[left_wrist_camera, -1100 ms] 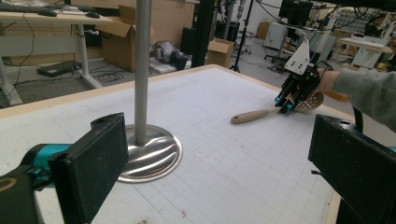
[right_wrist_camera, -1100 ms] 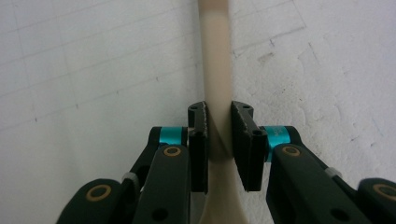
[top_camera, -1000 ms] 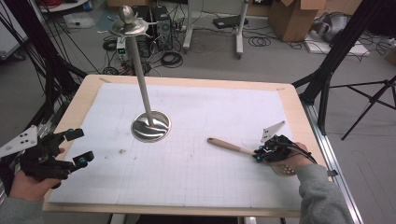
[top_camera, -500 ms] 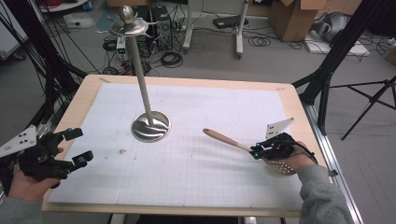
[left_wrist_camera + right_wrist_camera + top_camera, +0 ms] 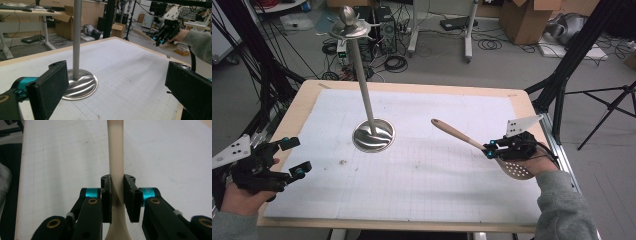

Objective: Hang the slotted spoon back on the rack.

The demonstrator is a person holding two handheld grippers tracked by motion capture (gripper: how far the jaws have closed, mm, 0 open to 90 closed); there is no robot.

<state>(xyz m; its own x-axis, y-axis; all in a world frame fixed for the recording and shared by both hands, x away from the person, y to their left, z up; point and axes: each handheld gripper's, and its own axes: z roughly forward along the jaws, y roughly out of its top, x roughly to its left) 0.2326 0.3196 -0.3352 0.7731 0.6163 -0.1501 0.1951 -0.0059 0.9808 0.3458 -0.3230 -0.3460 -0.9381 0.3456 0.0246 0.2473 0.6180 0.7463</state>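
The right gripper sits over the right side of the tabletop, near its edge, and its fingers pinch a wooden slotted spatula by the neck, where the handle widens toward the blade. In the right gripper view the pale handle runs straight up between the two black pads, clamped on both sides. From above, the handle points up and left toward the middle of the white gridded sheet, its rounded tip raised off the surface, while the perforated blade lies under the person's right hand — whether the blade touches the sheet I cannot tell. The left gripper hovers at the near left corner of the tabletop, held in the left hand, with its fingers spread wide and nothing between them. In its own view the two dark pads stand far apart at either side, and beyond them rises a metal stand — a round shiny base with a slim pole that carries hooked arms and a knob at the top. The stand is left of centre on the sheet, well apart from both grippers. A small dark speck lies on the sheet near the base. Past the tabletop the floor holds cables, cardboard boxes and tripod legs.
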